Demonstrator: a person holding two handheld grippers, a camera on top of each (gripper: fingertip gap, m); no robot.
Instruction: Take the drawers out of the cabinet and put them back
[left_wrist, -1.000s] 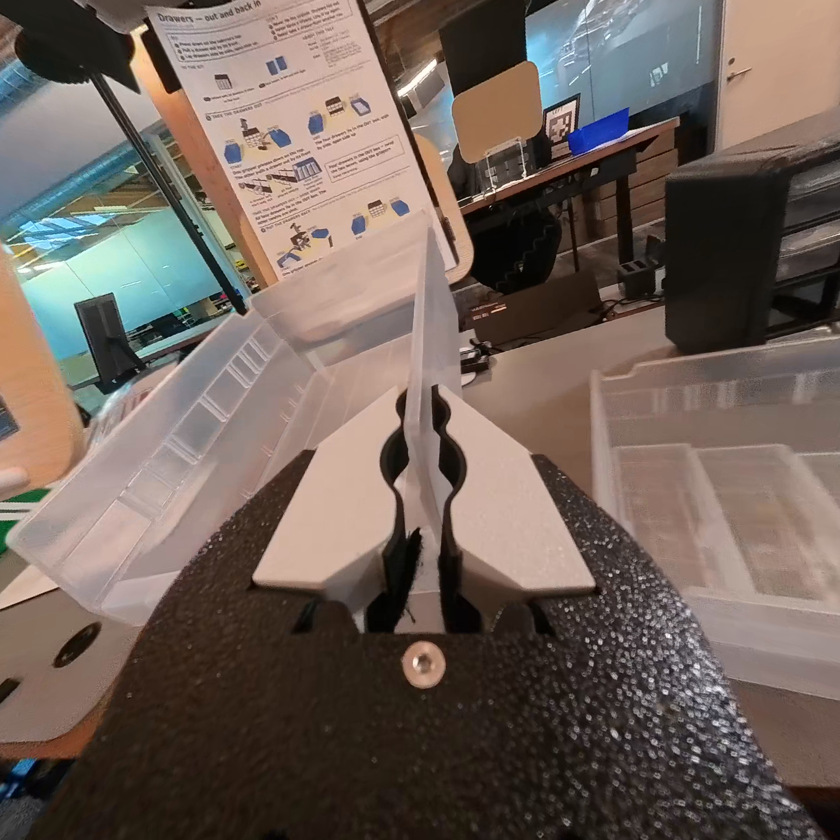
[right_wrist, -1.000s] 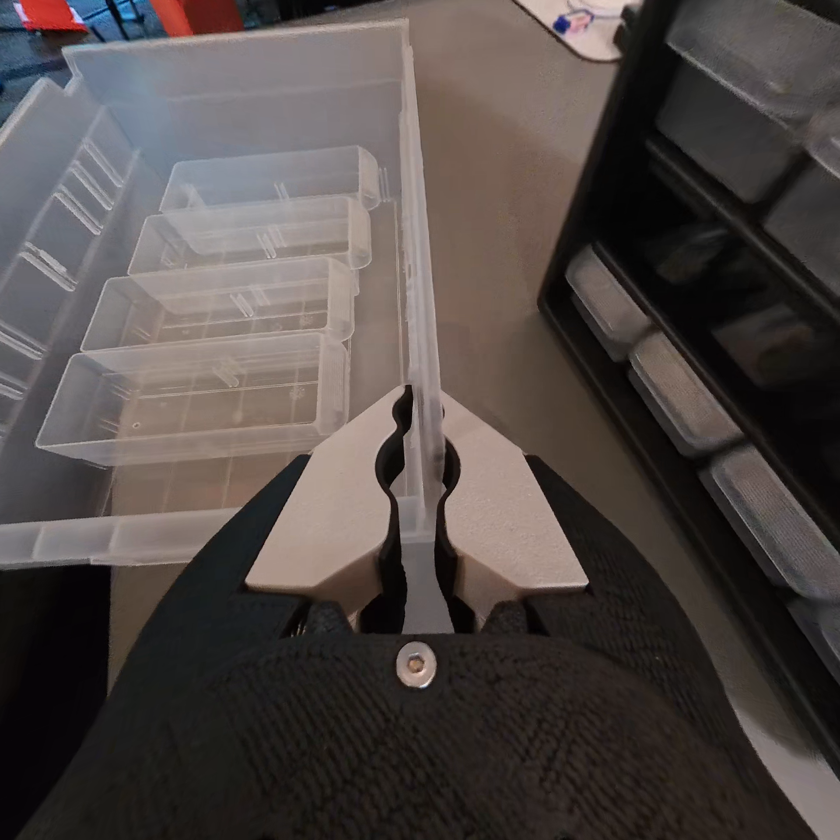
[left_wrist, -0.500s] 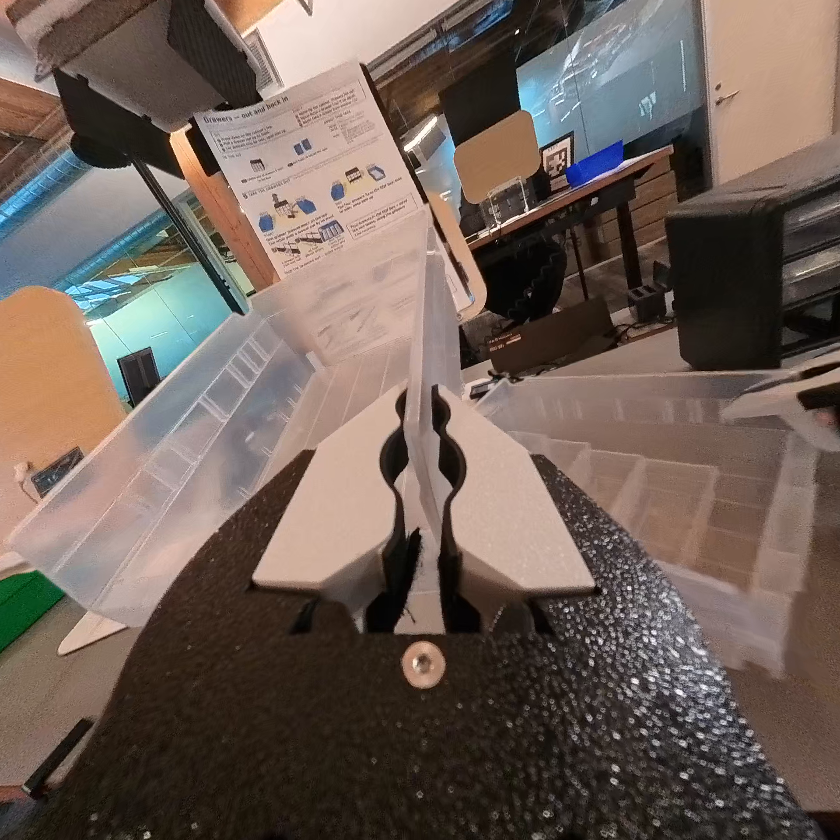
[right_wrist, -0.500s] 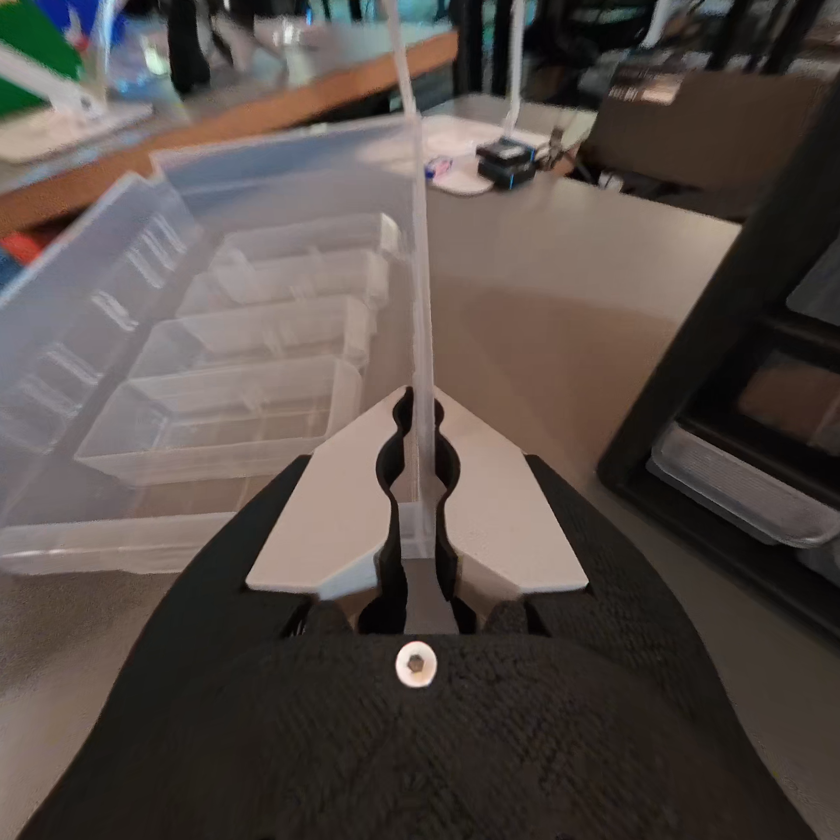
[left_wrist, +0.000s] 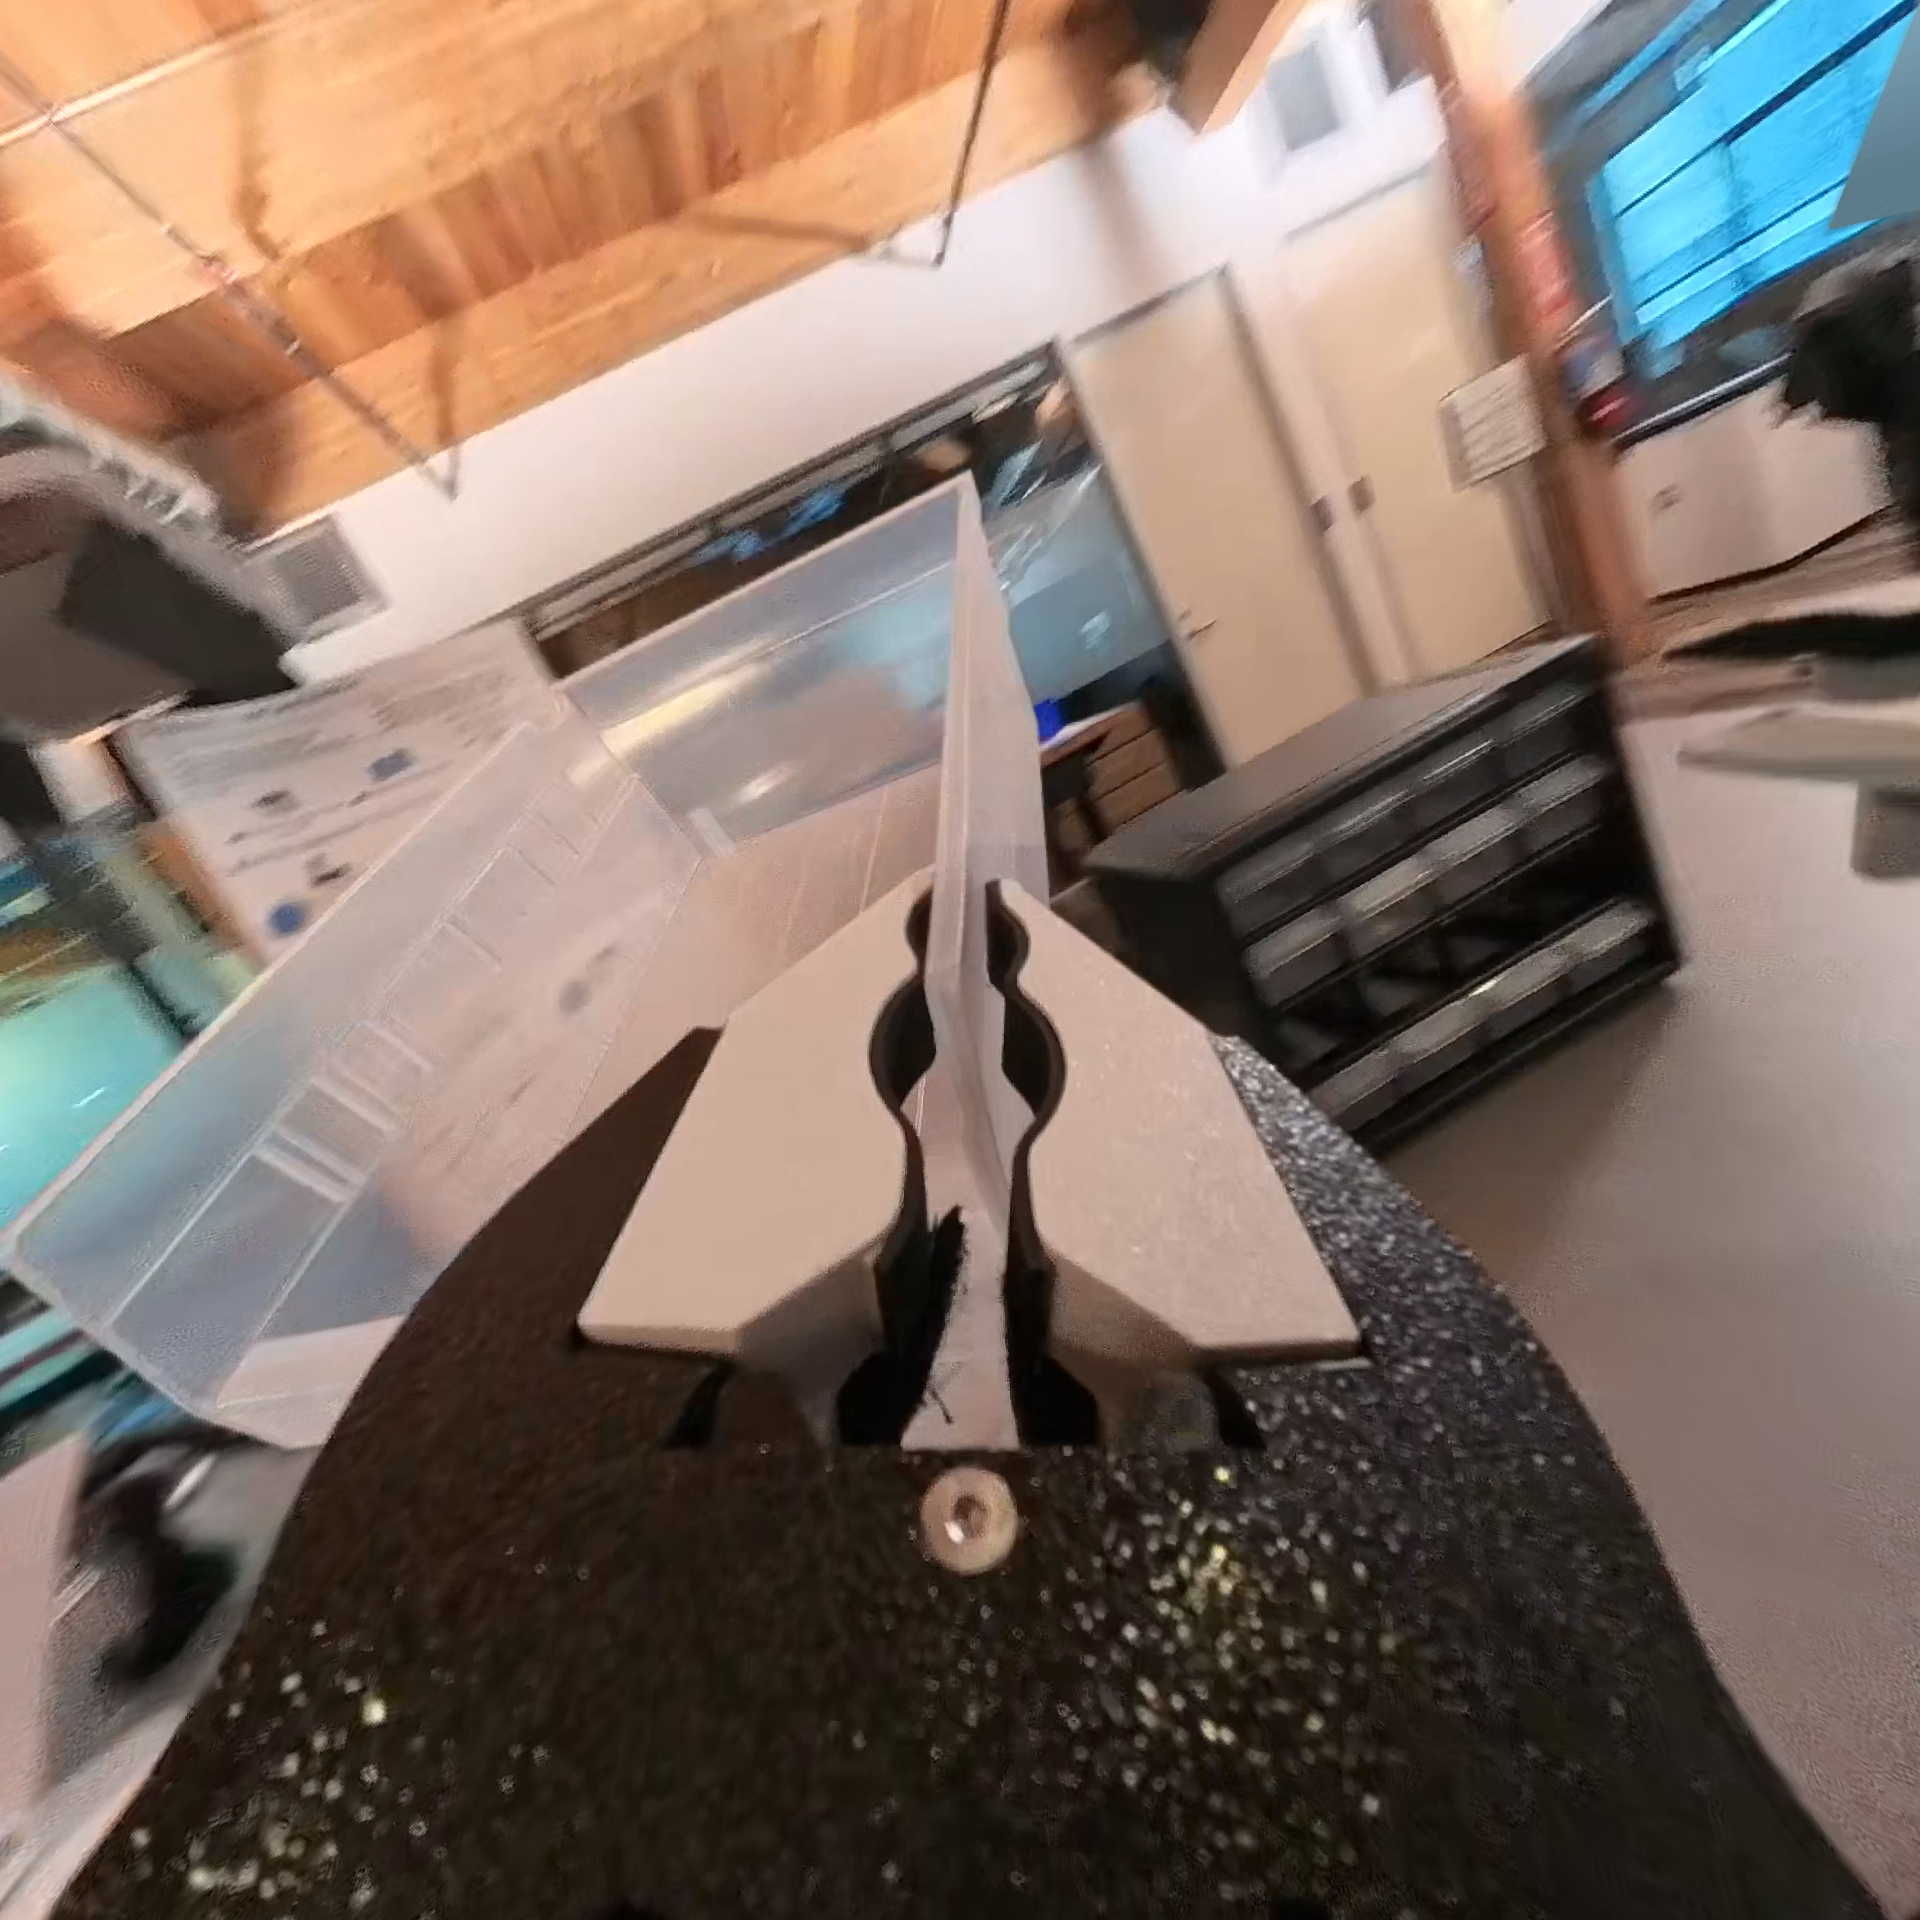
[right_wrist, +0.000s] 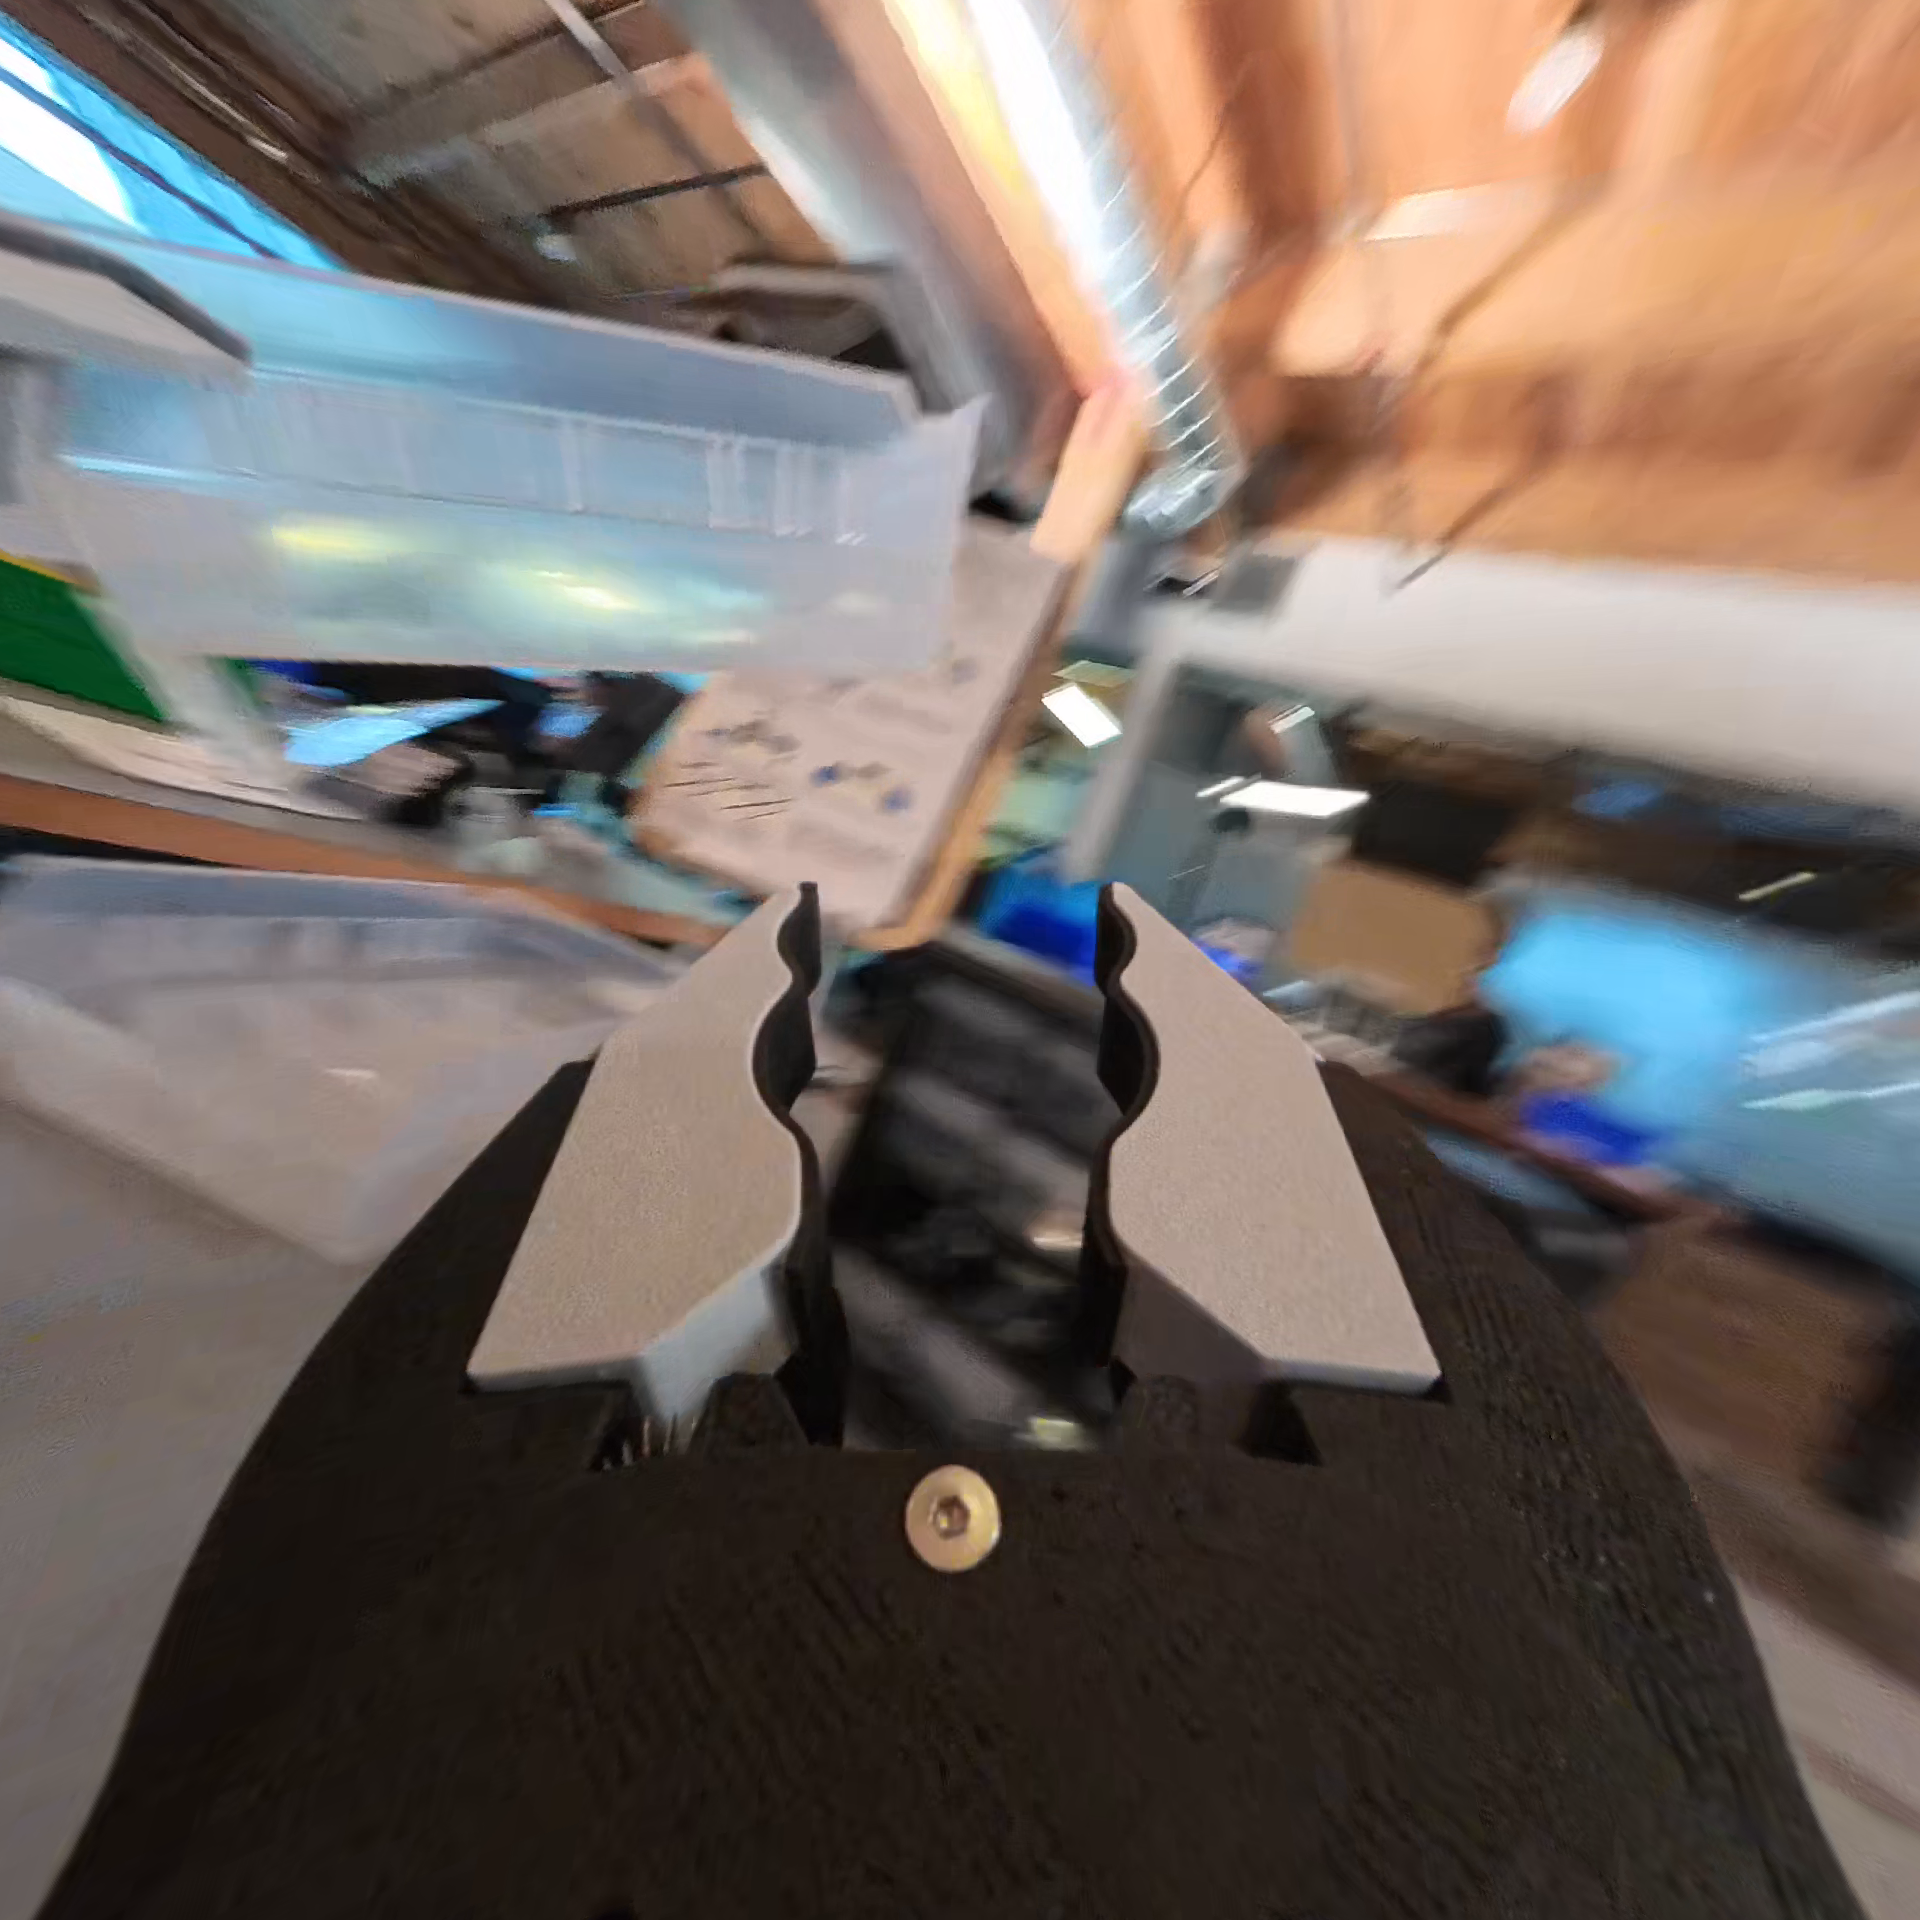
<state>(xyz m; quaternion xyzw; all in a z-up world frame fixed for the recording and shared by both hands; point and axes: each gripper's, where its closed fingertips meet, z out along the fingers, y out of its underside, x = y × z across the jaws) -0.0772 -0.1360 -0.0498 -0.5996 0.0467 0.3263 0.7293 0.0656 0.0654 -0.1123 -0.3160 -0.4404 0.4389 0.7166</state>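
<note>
My left gripper is shut on the side wall of a large clear plastic bin and holds it up in the air, tilted. The same bin shows in the right wrist view, high at the upper left. My right gripper is open and empty. The black drawer cabinet stands on the grey table to the right of the left gripper. It also shows blurred in the right wrist view, just beyond the open fingers. A second clear bin lies low at the left; blur hides its contents.
A printed instruction sheet stands behind the lifted bin and also shows in the right wrist view. The grey tabletop spreads out in front of the cabinet. Both views are motion-blurred, with desks and screens in the background.
My right gripper has let go of the second bin's wall and opened, and its view has swung upward. My left gripper has lifted its bin higher and turned towards the cabinet.
</note>
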